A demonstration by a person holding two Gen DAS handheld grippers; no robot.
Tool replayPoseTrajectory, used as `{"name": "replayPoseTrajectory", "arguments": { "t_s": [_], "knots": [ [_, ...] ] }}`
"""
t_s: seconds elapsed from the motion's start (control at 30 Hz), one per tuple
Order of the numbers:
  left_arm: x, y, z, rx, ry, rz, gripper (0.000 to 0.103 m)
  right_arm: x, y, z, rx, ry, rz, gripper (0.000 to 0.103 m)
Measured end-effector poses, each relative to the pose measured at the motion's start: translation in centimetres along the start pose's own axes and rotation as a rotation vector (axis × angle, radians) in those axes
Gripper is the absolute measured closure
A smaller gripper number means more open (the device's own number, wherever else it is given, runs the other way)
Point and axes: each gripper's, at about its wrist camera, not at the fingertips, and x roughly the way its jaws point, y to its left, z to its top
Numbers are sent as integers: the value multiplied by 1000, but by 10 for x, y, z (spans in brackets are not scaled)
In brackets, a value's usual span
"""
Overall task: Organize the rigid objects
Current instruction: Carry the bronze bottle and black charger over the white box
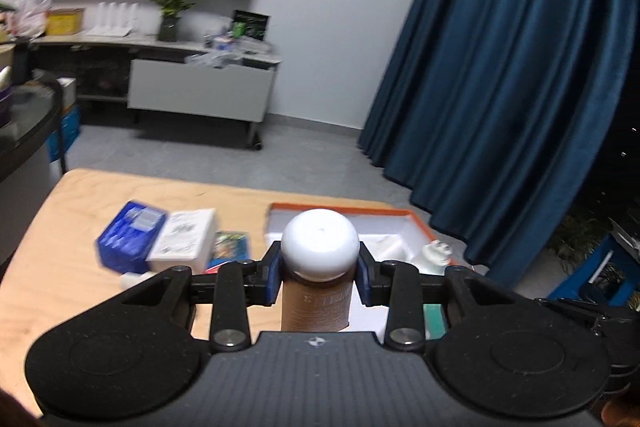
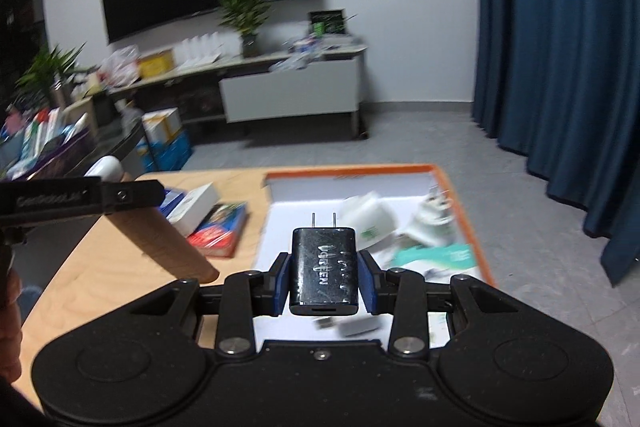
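Note:
My left gripper (image 1: 319, 277) is shut on a brown bottle with a white round cap (image 1: 320, 247), held above the wooden table (image 1: 80, 267). In the right wrist view the same bottle (image 2: 164, 239) hangs tilted from the left gripper at the left. My right gripper (image 2: 323, 279) is shut on a black USB charger plug (image 2: 323, 267), prongs pointing forward, above the orange-rimmed white tray (image 2: 452, 183). The tray (image 1: 416, 223) holds white adapters (image 2: 372, 223) and a teal packet (image 2: 436, 255).
On the table left of the tray lie a blue box (image 1: 128, 235), a white box (image 1: 184, 235) and a colourful booklet (image 2: 220, 227). A USB stick (image 2: 348, 325) lies in the tray's near end. Blue curtains (image 1: 500, 67) hang at the right; a sideboard stands behind.

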Motion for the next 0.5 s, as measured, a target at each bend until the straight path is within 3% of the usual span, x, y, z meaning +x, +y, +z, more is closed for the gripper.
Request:
{"name": "replayPoseTrajectory", "arguments": {
  "t_s": [0.5],
  "knots": [
    [36,-37,11,68,13,-90,67,0,-45,8,70,-47,-52,60]
  ]
}}
